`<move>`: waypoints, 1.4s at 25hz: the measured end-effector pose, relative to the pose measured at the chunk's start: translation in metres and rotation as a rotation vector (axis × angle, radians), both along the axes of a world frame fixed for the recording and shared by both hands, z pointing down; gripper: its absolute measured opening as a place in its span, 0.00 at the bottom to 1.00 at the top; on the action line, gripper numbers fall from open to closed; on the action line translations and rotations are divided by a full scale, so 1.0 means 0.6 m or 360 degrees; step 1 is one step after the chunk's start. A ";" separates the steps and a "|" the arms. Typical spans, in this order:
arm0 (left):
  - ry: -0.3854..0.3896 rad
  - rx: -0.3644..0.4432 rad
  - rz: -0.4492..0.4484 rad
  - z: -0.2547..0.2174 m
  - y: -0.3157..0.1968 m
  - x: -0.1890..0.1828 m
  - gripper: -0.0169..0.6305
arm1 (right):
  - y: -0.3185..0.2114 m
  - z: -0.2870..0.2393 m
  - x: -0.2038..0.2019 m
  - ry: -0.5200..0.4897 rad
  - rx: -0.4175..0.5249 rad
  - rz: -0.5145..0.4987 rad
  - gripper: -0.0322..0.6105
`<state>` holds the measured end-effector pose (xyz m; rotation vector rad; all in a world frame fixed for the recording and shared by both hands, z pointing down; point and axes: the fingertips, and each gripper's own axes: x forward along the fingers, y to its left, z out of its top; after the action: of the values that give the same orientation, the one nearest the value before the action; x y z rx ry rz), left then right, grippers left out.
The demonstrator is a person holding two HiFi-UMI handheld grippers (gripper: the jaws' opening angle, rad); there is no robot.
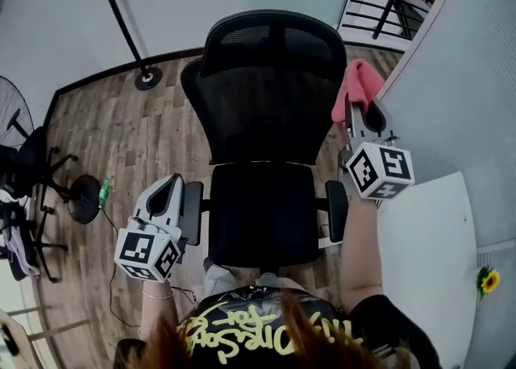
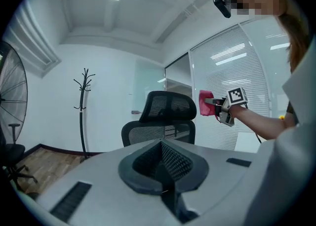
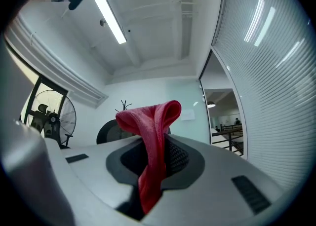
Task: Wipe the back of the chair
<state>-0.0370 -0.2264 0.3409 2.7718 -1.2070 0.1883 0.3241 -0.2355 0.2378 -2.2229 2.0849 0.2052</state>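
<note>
- Head view: chair (image 1: pixel 266 142) facing the person; backrest (image 1: pixel 270 109) upright; red cloth (image 1: pixel 359 85) just beside its right edge, apparently not touching.
- Step judged: bringing cloth onto backrest; best laid flat on the mesh, drawn in overlapping strokes from the top down; light pressure, since the seat may swivel.
- Right gripper (image 1: pixel 351 109): clamped on red cloth (image 3: pixel 153 141); fold standing above jaws.
- Left gripper (image 1: pixel 171 186): pressed together, nothing between; near left armrest (image 1: pixel 192 210).

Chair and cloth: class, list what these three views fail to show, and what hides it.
- Rear surface of the backrest: head view, behind its own front.
- Chair base: head view, under the seat.
- Lower end of the red cloth: right gripper view, buried between the jaws.
- Whether cloth touches backrest: no view settles it.
</note>
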 end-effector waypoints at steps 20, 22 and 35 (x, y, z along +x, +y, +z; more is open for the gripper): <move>0.0053 -0.0001 0.0215 0.003 -0.096 -0.063 0.02 | -0.169 -0.041 -0.009 -0.0022 -0.0162 0.0389 0.15; 0.0055 -0.0002 0.0235 0.003 -0.102 -0.066 0.02 | -0.174 -0.045 -0.018 -0.0003 -0.0158 0.0395 0.14; 0.0069 0.0030 0.0344 -0.006 -0.127 -0.061 0.02 | -0.240 -0.044 -0.142 0.0089 -0.0204 0.0194 0.14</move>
<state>-0.0737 -0.3028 0.3374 2.9032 -0.9028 0.1348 0.2386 -0.3795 0.2114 -2.4485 2.0454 0.1475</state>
